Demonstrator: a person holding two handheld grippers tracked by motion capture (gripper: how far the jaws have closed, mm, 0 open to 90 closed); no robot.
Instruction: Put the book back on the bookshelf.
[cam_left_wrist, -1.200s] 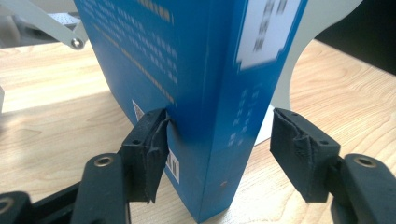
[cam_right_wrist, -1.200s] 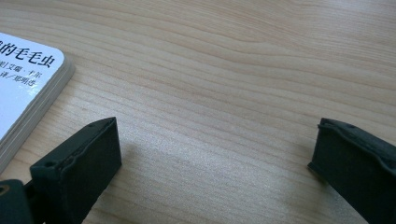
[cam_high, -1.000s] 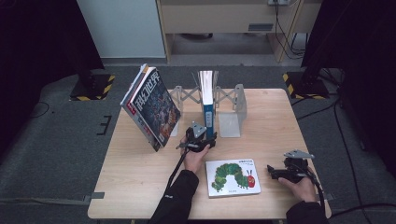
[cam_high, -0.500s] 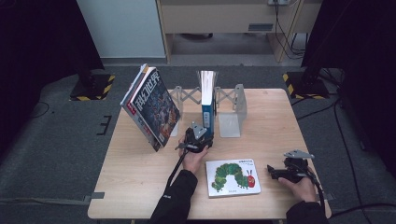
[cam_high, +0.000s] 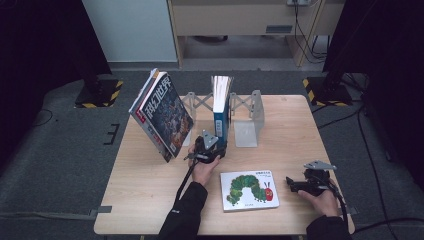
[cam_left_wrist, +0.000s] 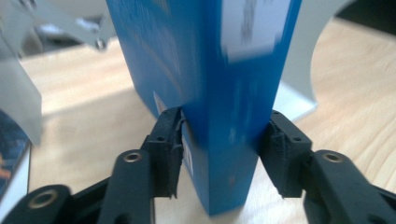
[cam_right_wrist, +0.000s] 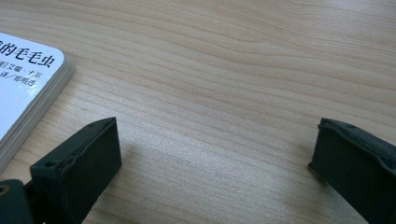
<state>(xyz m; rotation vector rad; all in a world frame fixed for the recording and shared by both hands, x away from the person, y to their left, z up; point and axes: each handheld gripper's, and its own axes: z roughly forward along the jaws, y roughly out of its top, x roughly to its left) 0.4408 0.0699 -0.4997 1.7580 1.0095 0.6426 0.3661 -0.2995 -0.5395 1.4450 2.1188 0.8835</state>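
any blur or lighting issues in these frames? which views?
Left gripper view: blue book is soft and smeared, its label unreadable, while the left tool pads stay fairly sharp. Right gripper view: crisp wood grain on the table, with a soft shadow beside the left pad. High view: table evenly lit, surroundings very dark, no glare on the caterpillar book.

Upright book (cam_left_wrist: 219, 84): blue cover, white label. Flat book (cam_high: 249, 190): white, green caterpillar with red head. Leaning book (cam_high: 162, 115): dark blue busy print, white lettering. Table (cam_high: 300, 130): light woodgrain. Bookend (cam_high: 247, 120): grey.
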